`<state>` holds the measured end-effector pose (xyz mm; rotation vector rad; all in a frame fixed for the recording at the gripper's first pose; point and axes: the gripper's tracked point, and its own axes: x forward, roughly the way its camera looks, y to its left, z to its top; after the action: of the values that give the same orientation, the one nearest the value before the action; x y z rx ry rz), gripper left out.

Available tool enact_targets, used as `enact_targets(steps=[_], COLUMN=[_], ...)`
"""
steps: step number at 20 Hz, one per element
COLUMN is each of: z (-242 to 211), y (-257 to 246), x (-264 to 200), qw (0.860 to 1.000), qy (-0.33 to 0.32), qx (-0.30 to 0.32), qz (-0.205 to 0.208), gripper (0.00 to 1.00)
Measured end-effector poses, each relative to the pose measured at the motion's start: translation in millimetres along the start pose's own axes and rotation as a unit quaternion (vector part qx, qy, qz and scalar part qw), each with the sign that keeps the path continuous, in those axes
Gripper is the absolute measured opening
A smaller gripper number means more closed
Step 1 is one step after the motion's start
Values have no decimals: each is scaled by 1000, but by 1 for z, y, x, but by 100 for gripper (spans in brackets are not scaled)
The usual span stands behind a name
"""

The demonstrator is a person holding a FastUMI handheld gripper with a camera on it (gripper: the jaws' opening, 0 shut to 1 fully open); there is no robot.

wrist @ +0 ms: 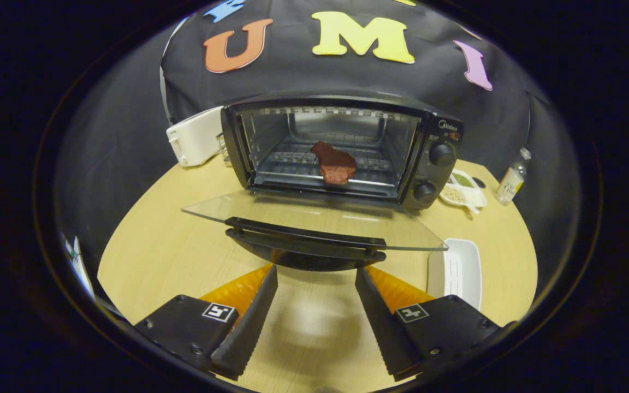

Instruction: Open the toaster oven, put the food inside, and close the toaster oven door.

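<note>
The pale wooden surface (172,245) spreads under and ahead of the claw (315,273), and on it, well beyond the fingertips, stands the toaster oven (434,180) with its glass door (314,215) dropped flat toward the claw, so the door's dark handle (303,236) lies just ahead of the fingertips and slightly above the gap between them. The food (334,164), a reddish-brown piece like a cut of meat, already rests on the wire rack (292,170) inside the cavity, straight ahead and far past the door, so what seems left is shutting the door. The claw is open and holds nothing, its two fingers spread apart with bare surface showing between them. To do this step well, I would bring the fingers under the front lip of the door or onto the handle, centred rather than toward one corner, then lift in an arc that follows the hinge at the oven's base, pushing gently at the end so the glass seats without shoving the oven backward. A white tray (459,270) sits just beside the right finger, a small sectioned dish (464,188) and a bottle (512,177) lie farther off to the right of the oven, and a white appliance (197,136) stands behind its left side
</note>
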<state>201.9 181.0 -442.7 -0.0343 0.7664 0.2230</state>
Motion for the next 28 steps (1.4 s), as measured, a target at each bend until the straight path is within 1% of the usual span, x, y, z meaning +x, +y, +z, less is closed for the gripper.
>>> enact_targets(steps=[9,18,23,25,28], z=[53,105,121,123,139], y=[-1,0,-2,-3,-8], x=[-10,0,3,-3,-32], qw=[999,998,997,996,993], qy=[-38,-62,-74,-78,-110], qx=[9,15,24,33,46], qz=[-4,-3,2,5,10], gripper=[92,92,92,92,92])
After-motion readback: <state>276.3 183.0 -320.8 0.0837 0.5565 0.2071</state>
